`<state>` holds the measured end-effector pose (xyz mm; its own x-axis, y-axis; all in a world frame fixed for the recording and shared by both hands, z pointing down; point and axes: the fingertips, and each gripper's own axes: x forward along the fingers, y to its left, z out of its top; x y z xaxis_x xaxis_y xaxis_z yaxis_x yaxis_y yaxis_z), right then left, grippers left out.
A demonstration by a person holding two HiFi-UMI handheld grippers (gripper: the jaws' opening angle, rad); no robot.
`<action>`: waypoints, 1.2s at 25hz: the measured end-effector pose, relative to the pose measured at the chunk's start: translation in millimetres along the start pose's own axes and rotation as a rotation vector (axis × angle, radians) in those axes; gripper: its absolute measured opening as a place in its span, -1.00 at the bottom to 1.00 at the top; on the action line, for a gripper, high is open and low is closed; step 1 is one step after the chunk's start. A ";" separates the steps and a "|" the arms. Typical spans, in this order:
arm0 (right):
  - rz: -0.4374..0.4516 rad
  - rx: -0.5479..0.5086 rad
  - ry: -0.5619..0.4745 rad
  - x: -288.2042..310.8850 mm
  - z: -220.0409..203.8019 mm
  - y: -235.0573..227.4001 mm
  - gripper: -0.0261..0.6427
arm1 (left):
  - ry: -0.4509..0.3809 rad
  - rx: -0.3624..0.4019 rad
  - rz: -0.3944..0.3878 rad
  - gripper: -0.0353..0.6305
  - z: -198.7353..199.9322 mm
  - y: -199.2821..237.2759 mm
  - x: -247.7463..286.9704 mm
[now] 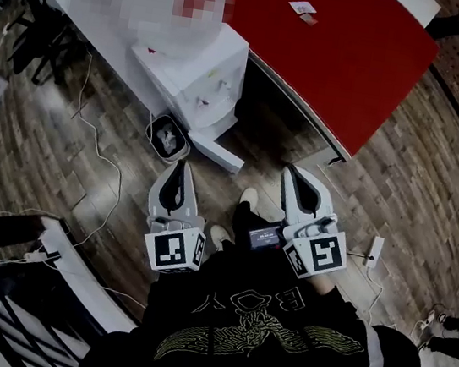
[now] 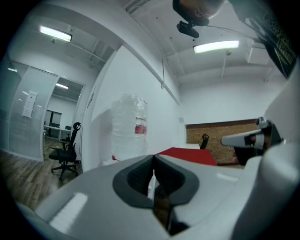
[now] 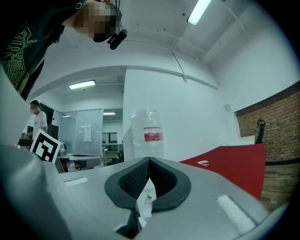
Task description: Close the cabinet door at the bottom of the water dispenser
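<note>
The white water dispenser (image 1: pixel 200 82) stands against the wall beside a red table, its big clear bottle (image 2: pixel 129 125) (image 3: pixel 146 132) on top. At its foot the white cabinet door (image 1: pixel 217 150) swings out over the wood floor. My left gripper (image 1: pixel 181 168) (image 2: pixel 153 157) hangs short of the door, pointing level toward the dispenser, its jaws shut with nothing between them. The right gripper (image 1: pixel 291 174) (image 3: pixel 149 161) is alongside at the right, near the table's corner, also shut and empty.
The red table (image 1: pixel 342 58) (image 3: pixel 229 161) fills the right side next to the dispenser. A small bin (image 1: pixel 167 137) sits at the dispenser's left foot. Cables (image 1: pixel 102 151) trail over the floor; a power strip (image 1: pixel 375 251) lies right. An office chair (image 2: pixel 65 152) stands far left.
</note>
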<state>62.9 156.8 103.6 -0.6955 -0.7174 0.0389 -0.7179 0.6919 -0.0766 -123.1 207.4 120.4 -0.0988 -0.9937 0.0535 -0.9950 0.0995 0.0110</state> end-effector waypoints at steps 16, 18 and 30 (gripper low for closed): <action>0.007 -0.094 0.037 140.9 -53.3 -107.1 -0.93 | 0.185 0.076 -0.101 -0.87 -76.7 -24.2 177.2; 0.000 -0.083 0.076 149.9 -79.2 -112.5 -0.93 | 0.293 0.039 -0.115 -0.87 -131.3 -24.3 185.5; 0.063 -0.130 0.173 228.9 -252.2 -100.6 -0.93 | 0.921 -0.244 -0.013 -0.87 -462.4 17.6 227.2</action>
<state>-31.2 -56.5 371.5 -0.7256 -0.6555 0.2093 -0.6626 0.7477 0.0445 -155.6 7.6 594.5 0.0680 -0.5734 0.8165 -0.9547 0.2002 0.2202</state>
